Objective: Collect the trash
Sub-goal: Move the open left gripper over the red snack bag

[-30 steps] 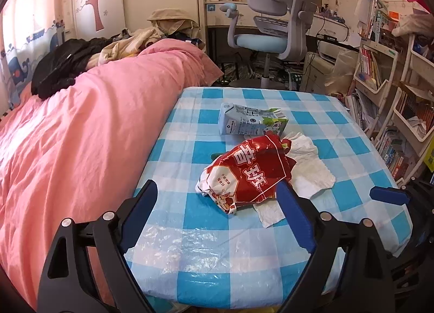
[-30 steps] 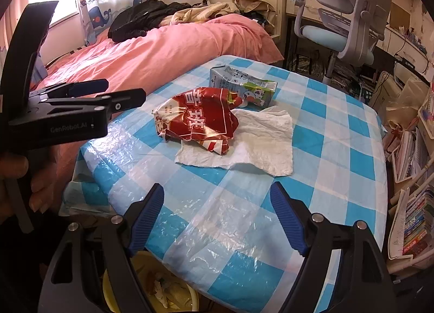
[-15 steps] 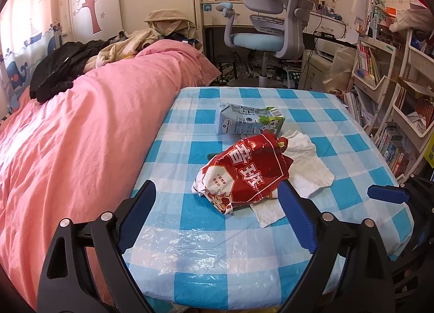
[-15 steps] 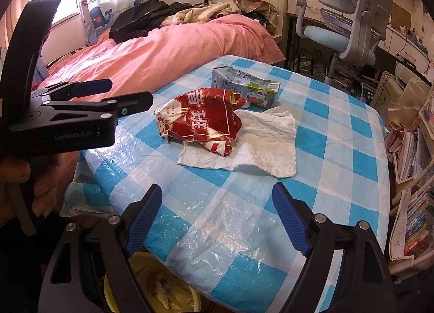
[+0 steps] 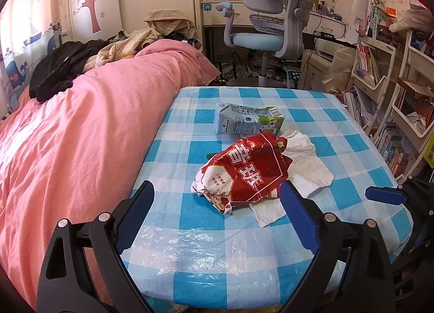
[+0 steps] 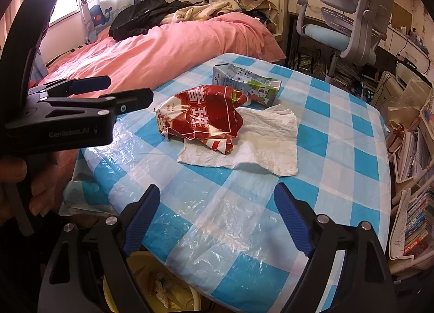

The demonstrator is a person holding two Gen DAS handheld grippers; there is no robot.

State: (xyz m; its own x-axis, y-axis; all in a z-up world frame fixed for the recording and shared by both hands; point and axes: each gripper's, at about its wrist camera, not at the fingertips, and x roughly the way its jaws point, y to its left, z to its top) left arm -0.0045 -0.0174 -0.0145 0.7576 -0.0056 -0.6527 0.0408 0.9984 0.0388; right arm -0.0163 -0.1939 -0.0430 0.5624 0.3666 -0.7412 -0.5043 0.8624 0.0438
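A yellow bin [image 6: 152,286] below the table [image 6: 339,150] edge holds crumpled scraps. The left gripper [image 5: 217,220] stands open and empty; the right gripper [image 6: 217,220] is opening, nothing between its jaws.

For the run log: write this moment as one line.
left gripper: open, empty | right gripper: opening, empty | red snack bag: untouched on table

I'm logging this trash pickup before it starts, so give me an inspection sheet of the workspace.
Surface: checked tablecloth under clear plastic.
Job's things: red snack bag lying on a white napkin; milk carton on its side behind them; yellow bin below the table edge.
Clutter: nothing seen.
Grippers: left gripper open, empty; right gripper opening, empty.
Cables: desk wires.
Surroundings: pink bed, desk chair, bookshelves.
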